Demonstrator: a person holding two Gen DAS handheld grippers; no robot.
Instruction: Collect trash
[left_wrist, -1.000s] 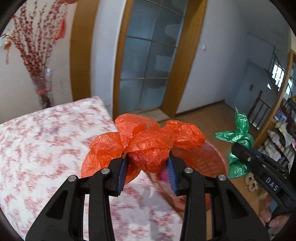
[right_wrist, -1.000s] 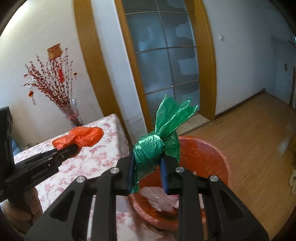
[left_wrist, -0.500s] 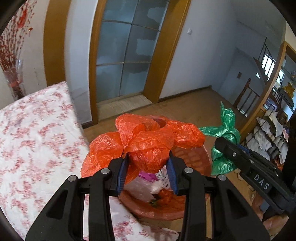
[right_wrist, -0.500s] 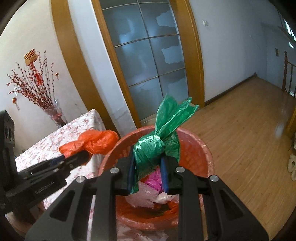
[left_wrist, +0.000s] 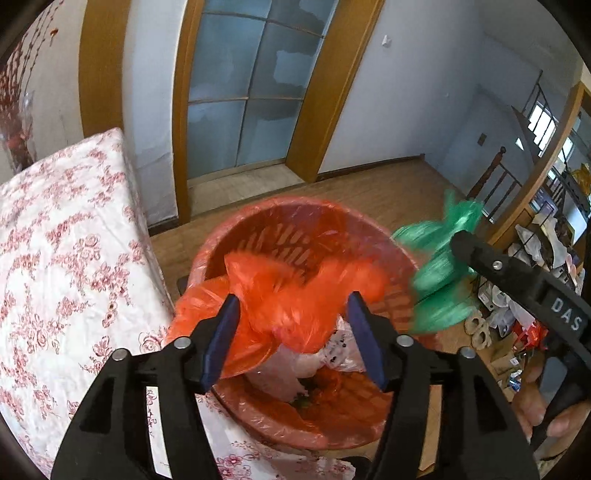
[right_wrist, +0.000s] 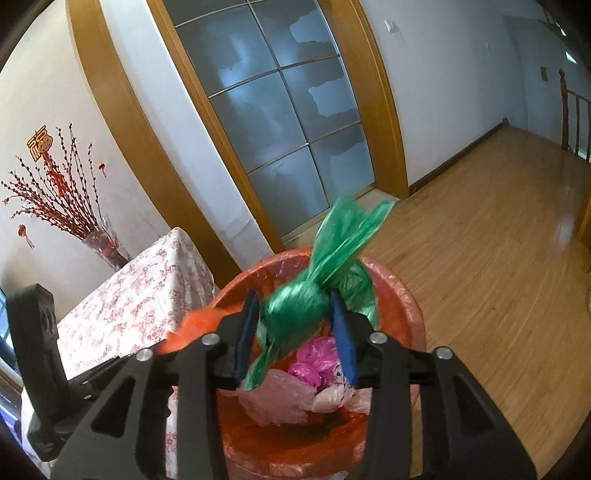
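A red bin (left_wrist: 236, 240) lined with a red bag stands on the floor beside the table; it also shows in the right wrist view (right_wrist: 402, 295), with pink and white trash inside. My left gripper (left_wrist: 293, 338) is open above the bin, and a blurred orange plastic bag (left_wrist: 295, 295) is between its jaws, dropping. My right gripper (right_wrist: 295, 332) is open above the bin too, with a blurred green plastic bag (right_wrist: 295, 314) loose between its jaws. The green bag (left_wrist: 439, 273) also shows at the right in the left wrist view.
A table with a red floral cloth (left_wrist: 55, 240) stands left of the bin. A vase of red branches (right_wrist: 103, 247) stands on it by the wall. A glass door (right_wrist: 288, 122) is behind. Wooden floor (right_wrist: 480, 240) lies to the right, with clutter (left_wrist: 517, 314) by a railing.
Both grippers have opened over the bin. The orange bag and the green bag have come loose and are blurred, falling toward the bin. Both grippers moved further over the bin.
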